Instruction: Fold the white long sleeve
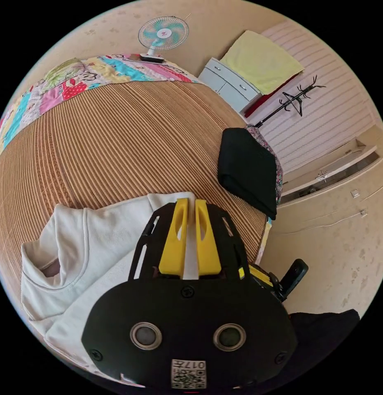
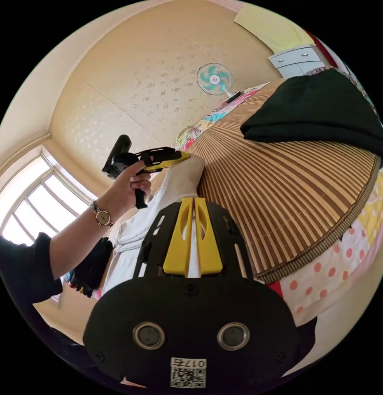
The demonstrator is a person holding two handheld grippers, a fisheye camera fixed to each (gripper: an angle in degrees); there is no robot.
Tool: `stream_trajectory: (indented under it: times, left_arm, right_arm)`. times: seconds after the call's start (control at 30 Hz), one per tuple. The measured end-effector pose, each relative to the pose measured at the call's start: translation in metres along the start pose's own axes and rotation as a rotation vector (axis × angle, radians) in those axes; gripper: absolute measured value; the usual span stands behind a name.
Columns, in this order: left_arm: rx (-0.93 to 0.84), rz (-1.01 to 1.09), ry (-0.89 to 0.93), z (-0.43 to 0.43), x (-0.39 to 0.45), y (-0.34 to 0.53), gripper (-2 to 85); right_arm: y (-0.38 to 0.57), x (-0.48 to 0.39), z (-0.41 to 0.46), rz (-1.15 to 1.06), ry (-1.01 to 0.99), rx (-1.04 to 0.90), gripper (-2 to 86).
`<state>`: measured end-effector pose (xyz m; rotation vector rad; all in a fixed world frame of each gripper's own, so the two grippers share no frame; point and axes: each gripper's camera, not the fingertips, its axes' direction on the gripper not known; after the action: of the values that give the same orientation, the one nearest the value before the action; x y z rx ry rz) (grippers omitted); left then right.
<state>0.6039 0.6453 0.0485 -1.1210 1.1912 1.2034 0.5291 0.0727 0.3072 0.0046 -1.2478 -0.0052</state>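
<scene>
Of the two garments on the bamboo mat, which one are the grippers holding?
The white long sleeve: both the left gripper and the right gripper pinch its fabric. The folded black garment lies untouched near the bamboo mat's edge.

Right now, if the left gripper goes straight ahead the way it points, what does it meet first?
Probably bare woven mat: the left gripper holds the white shirt's edge, and nothing lies ahead before the patchwork quilt. Depth is uncertain.
</scene>
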Motion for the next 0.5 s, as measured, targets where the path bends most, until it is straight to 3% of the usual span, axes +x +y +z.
stream_trajectory:
  times: [0.13, 0.23, 0.27, 0.5]
  left_arm:
    - [0.076, -0.125, 0.17, 0.008, -0.024, 0.005, 3.8]
    - [0.064, -0.118, 0.174, 0.023, -0.027, 0.004, 4.0]
    - [0.058, -0.115, 0.182, 0.029, -0.026, 0.003, 4.0]
    - [0.136, -0.111, 0.13, 0.025, -0.025, 0.003, 1.4]
  right_arm:
    - [-0.012, -0.033, -0.003, -0.201, 0.083, -0.004, 7.8]
    - [-0.026, -0.045, 0.031, -0.276, 0.125, -0.175, 9.2]
    - [-0.03, -0.043, 0.044, -0.258, 0.153, -0.236, 8.7]
    - [-0.028, -0.029, 0.045, -0.127, 0.225, -0.185, 6.2]
